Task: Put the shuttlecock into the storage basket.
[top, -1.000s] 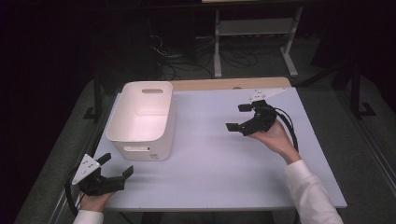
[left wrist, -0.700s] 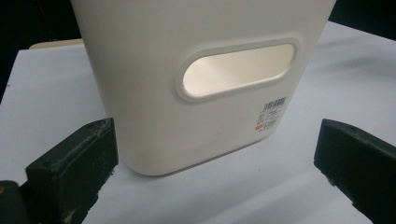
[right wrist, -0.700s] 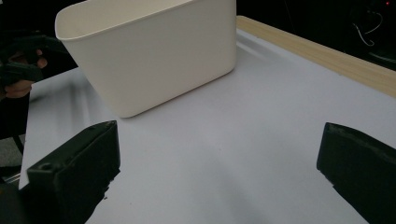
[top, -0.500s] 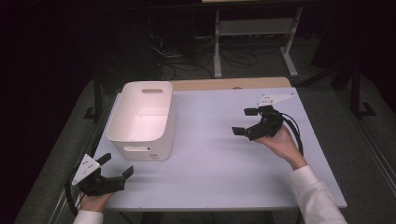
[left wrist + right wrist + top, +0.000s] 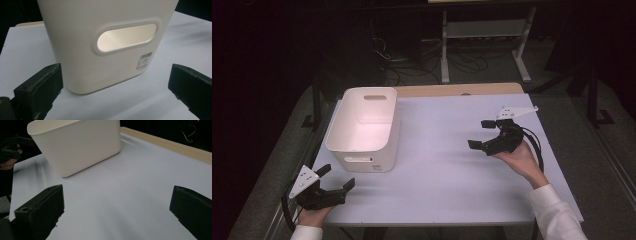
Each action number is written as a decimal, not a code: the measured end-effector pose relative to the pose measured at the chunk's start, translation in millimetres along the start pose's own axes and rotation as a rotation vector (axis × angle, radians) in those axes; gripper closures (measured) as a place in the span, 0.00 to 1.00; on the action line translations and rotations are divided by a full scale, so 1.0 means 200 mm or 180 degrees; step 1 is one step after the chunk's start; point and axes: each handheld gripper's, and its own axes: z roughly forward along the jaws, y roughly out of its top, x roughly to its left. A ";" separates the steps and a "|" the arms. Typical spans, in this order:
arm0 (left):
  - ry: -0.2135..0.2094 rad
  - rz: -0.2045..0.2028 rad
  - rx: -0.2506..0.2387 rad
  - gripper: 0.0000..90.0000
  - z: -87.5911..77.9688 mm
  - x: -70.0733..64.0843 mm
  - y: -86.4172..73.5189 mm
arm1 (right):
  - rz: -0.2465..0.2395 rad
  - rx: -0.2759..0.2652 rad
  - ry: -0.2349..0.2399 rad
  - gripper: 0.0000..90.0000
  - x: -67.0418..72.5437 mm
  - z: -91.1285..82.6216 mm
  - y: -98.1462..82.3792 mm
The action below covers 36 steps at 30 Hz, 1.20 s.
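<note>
A white plastic bin [image 5: 362, 127] with handle cut-outs stands empty on the left half of the pale table [image 5: 437, 170]. My left gripper [image 5: 337, 176] hovers at the table's near left corner, open, pointing at the bin's near end wall. In the left gripper view the bin [image 5: 105, 45] is close ahead, with its handle slot and a barcode label, and the left gripper [image 5: 115, 85] has nothing between its jaws. My right gripper [image 5: 481, 134] is held open over the right side of the table, aimed left. In the right gripper view the right gripper [image 5: 117, 210] is empty, with the bin [image 5: 77, 145] farther off.
A wooden strip [image 5: 457, 90] runs along the table's far edge. Behind it are a metal shelf frame [image 5: 482, 30] and cables on a dark floor. The other hand with its gripper [image 5: 10, 145] appears at the far left of the right gripper view.
My right gripper has drifted a little to the right and toward the near side, still open. The left gripper and the bin have stayed put.
</note>
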 end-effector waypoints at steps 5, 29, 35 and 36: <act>0.0003 -0.0001 0.0001 0.00 0.00 0.00 0.00 | 0.0001 -0.0042 -0.0027 0.00 0.01 -0.03 -0.03; -0.0018 0.0050 0.0026 0.00 -0.01 0.00 0.00 | 0.0031 -0.0023 -0.0157 0.00 0.01 -0.12 -0.18; -0.0021 0.0041 0.0028 0.00 0.00 0.00 0.00 | 0.0077 0.0014 -0.0187 0.00 0.01 -0.14 -0.22; -0.0020 0.0041 0.0013 0.00 0.00 0.00 0.00 | 0.0068 0.0034 -0.0187 0.00 0.01 -0.15 -0.23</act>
